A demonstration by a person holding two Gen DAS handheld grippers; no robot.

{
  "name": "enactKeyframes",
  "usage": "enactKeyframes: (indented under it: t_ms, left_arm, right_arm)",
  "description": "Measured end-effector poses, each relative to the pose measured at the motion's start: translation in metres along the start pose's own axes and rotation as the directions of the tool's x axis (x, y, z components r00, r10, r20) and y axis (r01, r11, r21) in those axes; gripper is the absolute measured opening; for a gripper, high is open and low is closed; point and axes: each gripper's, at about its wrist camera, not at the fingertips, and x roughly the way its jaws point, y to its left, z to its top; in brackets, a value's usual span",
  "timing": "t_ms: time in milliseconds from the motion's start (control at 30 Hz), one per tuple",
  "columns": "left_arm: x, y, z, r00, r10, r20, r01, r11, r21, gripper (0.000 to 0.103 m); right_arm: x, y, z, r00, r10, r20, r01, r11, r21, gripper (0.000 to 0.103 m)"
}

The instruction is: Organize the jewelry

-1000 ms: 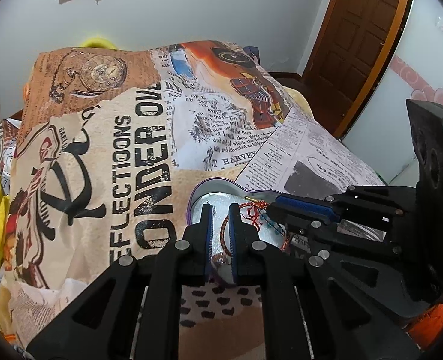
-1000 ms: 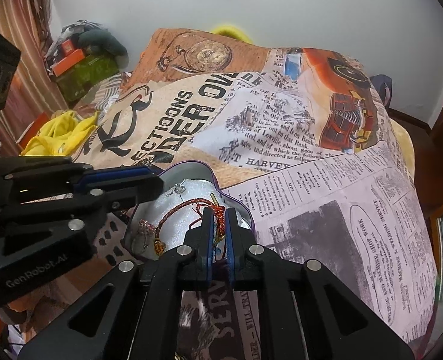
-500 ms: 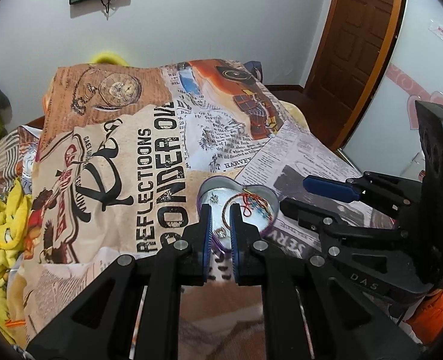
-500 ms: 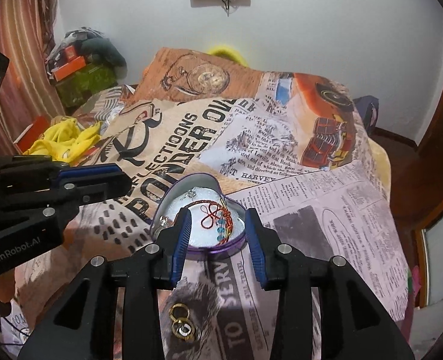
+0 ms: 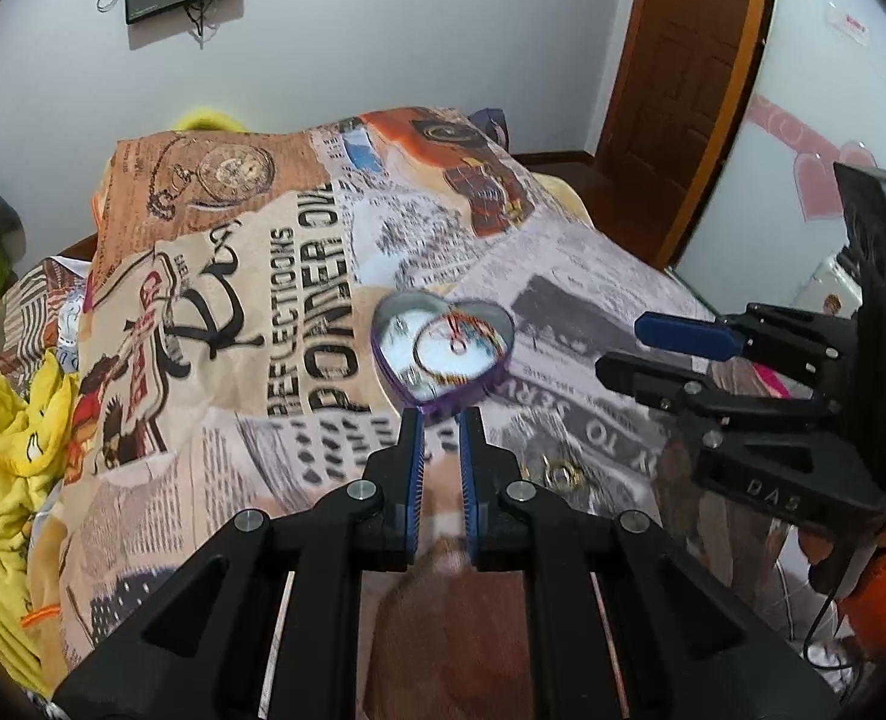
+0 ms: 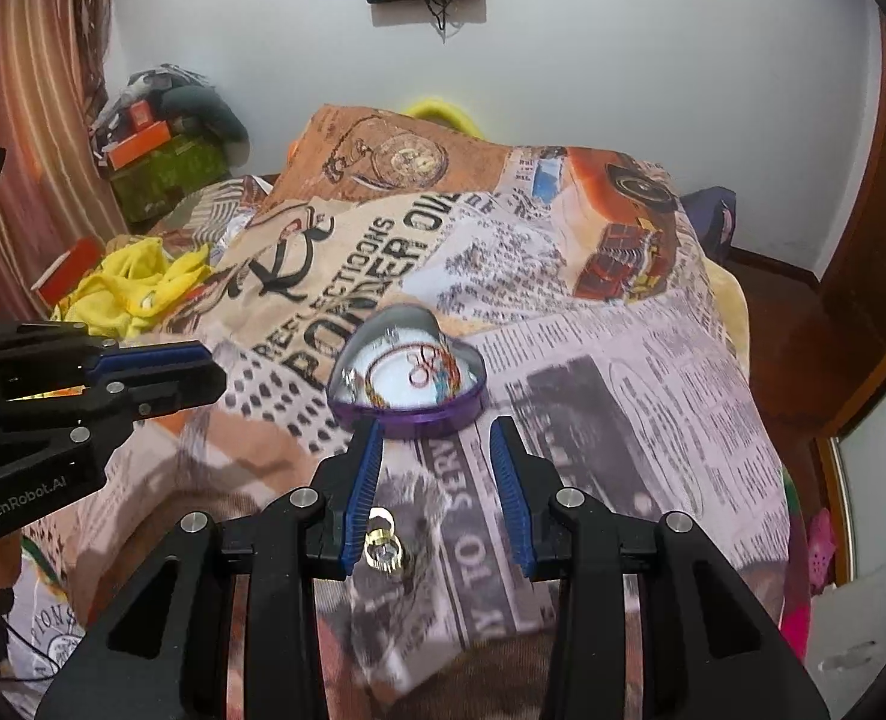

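- While the heart box [image 5: 443,354] is lying on the printed bedspread [image 5: 215,312], the left gripper [image 5: 441,420] is hovering just short of the box's near tip, jaws nearly closed and gripping nothing.
- Seen from the left wrist, the box is sitting ahead of the fingertips, apart from them; a red-and-teal bracelet [image 5: 464,333] is resting inside on the white lining.
- Seen from the right wrist, the right gripper [image 6: 437,432] is holding its jaws partly apart, with nothing between the pads [image 6: 366,480].
- The box [image 6: 407,381] is lying just beyond the right fingertips, its purple wall roughly spanning the gap between them; whether the left tip is touching the wall cannot be told.
- Gold rings [image 6: 385,549] are lying on the bedspread under the right gripper, beside its left pad and nearer the camera than the box; in the left view they [image 5: 563,474] are showing to the right of the left gripper.
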Motion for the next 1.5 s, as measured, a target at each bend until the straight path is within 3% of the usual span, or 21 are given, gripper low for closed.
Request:
enactKeyframes:
  t_ms: [467,767,933,967,1067,1500]
  left_arm:
    - [0.031,-0.014,-0.038,0.990,-0.046,-0.132,0.044,0.999,-0.014,0.010]
    - [0.049,-0.012,-0.044,0.983,-0.075,-0.170,0.072,0.997,-0.025,0.010]
    - [0.053,-0.006,-0.045,0.981,-0.094,-0.172,0.088,0.995,-0.040,0.010]
    - [0.053,-0.006,-0.044,0.981,-0.094,-0.172,0.089,0.995,-0.040,0.010]
    - [0.056,-0.007,-0.043,0.980,-0.097,-0.173,0.092,0.995,-0.037,0.010]
    - [0.075,-0.024,-0.033,0.972,-0.132,-0.196,0.128,0.991,-0.029,0.010]
  right_arm:
    - [0.023,-0.001,-0.043,0.991,0.039,-0.130,-0.037,0.999,0.021,0.034]
    - [0.039,0.009,-0.045,0.983,0.087,-0.163,-0.090,0.996,-0.007,0.034]
    - [0.051,0.015,-0.048,0.982,0.070,-0.178,-0.078,0.996,-0.040,0.034]
    - [0.051,0.015,-0.049,0.983,0.067,-0.172,-0.076,0.996,-0.046,0.033]
    - [0.050,0.014,-0.050,0.985,0.069,-0.160,-0.078,0.996,-0.048,0.020]
    - [0.030,-0.010,-0.041,0.992,0.090,-0.090,-0.087,0.995,0.040,0.019]
